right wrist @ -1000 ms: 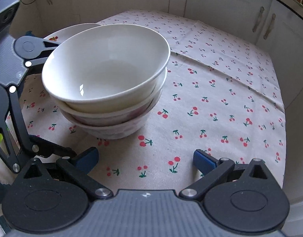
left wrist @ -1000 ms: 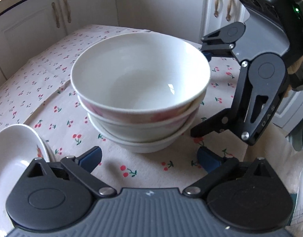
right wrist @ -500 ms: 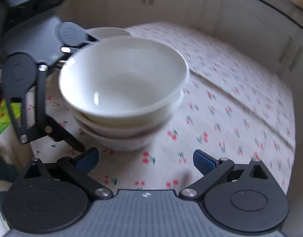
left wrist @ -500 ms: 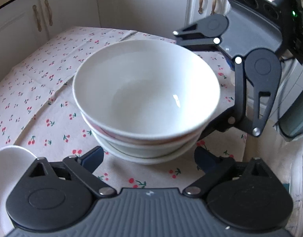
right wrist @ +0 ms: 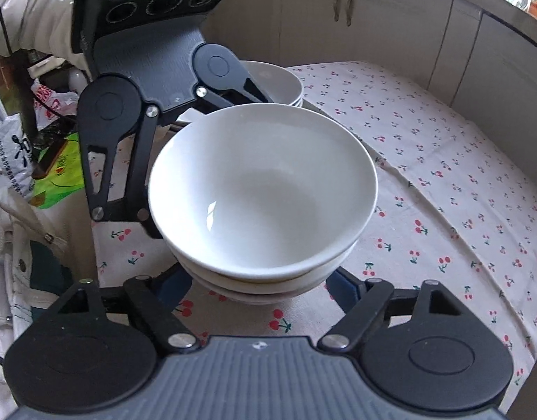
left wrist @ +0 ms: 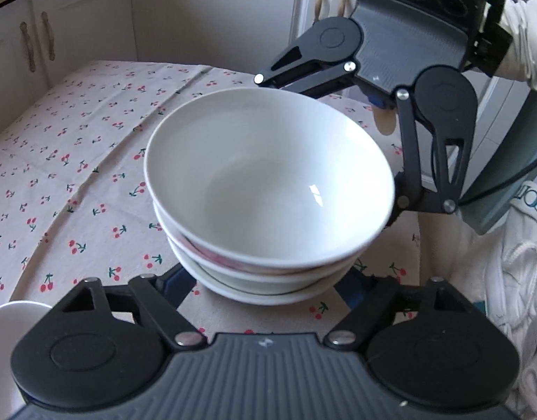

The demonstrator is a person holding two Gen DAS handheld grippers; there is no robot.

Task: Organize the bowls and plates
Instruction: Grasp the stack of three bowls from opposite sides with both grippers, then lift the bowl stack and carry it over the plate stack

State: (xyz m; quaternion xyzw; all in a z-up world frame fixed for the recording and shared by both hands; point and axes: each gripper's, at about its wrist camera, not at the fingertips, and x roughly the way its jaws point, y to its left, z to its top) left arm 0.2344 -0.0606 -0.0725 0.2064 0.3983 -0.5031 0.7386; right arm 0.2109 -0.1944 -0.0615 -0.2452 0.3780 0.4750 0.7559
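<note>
A stack of three white bowls (left wrist: 268, 189) sits on a table covered with a cherry-print cloth (left wrist: 76, 161), and two handheld grippers have closed in on it from opposite sides. A second ago both tools stood back from the stack with their jaws spread wide; now each one straddles its base.

From the left wrist view, the left gripper (left wrist: 268, 285) reaches in at 6 o'clock of the stack. Its jaws are closing, with the lowest bowl between the blue pads. The bowl hides the pads, so I cannot tell whether they are pressing on it yet. The right gripper (left wrist: 390, 161) comes in from about 2 o'clock, held by a hand in a white sleeve (left wrist: 523, 42).

From the right wrist view, the right gripper (right wrist: 259, 285) is likewise closing around the foot of the stack (right wrist: 263, 189). Contact is hidden here too. The left gripper (right wrist: 153, 175) shows at 9 to 10 o'clock of the bowls.

A second pile of white dishes (right wrist: 278, 82) sits on the cloth at 12 o'clock beyond the stack, and a white plate rim (left wrist: 9, 318) peeks in at 8 o'clock in the left view.

The shift from standing off to closing in suggests a two-handed lift of the whole stack is about to start, probably to move it as one.
</note>
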